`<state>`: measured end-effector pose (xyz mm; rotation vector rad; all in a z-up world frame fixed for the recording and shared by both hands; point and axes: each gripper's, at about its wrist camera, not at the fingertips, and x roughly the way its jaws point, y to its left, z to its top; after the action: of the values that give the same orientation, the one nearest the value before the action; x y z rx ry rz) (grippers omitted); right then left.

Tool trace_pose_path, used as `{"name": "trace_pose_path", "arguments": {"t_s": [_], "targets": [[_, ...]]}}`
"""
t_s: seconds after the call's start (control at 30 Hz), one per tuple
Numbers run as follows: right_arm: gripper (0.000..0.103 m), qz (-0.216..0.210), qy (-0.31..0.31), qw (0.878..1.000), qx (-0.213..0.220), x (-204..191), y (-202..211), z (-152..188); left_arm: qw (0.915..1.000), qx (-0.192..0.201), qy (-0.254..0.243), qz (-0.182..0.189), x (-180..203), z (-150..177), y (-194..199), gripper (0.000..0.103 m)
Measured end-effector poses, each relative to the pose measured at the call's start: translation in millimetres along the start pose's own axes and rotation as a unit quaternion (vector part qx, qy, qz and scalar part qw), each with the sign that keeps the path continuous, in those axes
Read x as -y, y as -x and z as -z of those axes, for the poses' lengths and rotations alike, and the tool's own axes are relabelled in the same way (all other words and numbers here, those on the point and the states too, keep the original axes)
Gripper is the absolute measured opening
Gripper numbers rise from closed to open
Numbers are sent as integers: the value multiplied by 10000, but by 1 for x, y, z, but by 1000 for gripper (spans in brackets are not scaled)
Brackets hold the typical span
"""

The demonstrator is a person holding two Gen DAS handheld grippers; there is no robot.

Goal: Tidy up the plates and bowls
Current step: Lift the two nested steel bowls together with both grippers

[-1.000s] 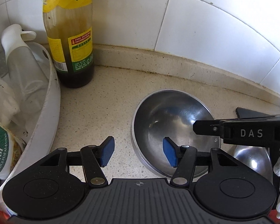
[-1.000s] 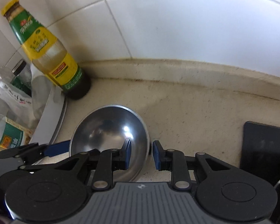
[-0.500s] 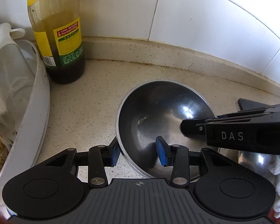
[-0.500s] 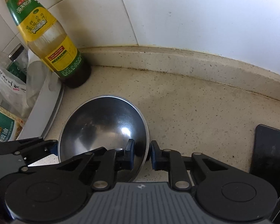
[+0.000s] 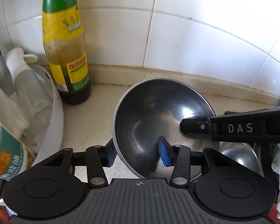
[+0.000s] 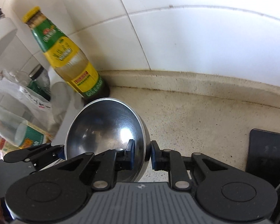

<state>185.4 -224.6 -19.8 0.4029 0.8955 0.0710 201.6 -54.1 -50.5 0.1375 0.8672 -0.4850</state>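
A steel bowl [image 5: 158,115] is held tilted above the speckled counter; it also shows in the right wrist view [image 6: 104,128]. My left gripper [image 5: 138,154] straddles its near left rim, blue pads wide apart, one outside and one inside. My right gripper [image 6: 141,154] is shut on the bowl's right rim; its arm reaches in from the right in the left wrist view [image 5: 233,128]. A second steel bowl [image 5: 237,155] sits low at the right, partly hidden.
A green-and-yellow sauce bottle [image 5: 67,59] stands by the tiled wall, also in the right wrist view [image 6: 71,59]. A white tub [image 5: 52,123] of bottles and packets is at the left. A black slab [image 6: 268,151] lies on the counter at the right.
The bowl has been lifted off the counter and tilted toward the wall. My left gripper's pads closed in around its rim; both grippers rose.
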Motion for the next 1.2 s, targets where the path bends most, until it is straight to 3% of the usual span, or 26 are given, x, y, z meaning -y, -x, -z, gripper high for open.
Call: {"name": "trace_pose_path", "arguments": {"t_s": [0.3,0.67,0.93,1.2], "targets": [[21,-51,143,9993,352,-21,50,11,9990,430,-136,-65,13,6,55,53],[21,-186,350,9967,711,-40,113,47,9959,839,-285,-158,37,34,122,58],[21,-285,547,9954,736,-47,144,82,9958,868,-195,-199,51,71,146,58],[21,-276,523,9970,491,-49,145,124,9975,660,-203,-137,54,112,153,60]]}}
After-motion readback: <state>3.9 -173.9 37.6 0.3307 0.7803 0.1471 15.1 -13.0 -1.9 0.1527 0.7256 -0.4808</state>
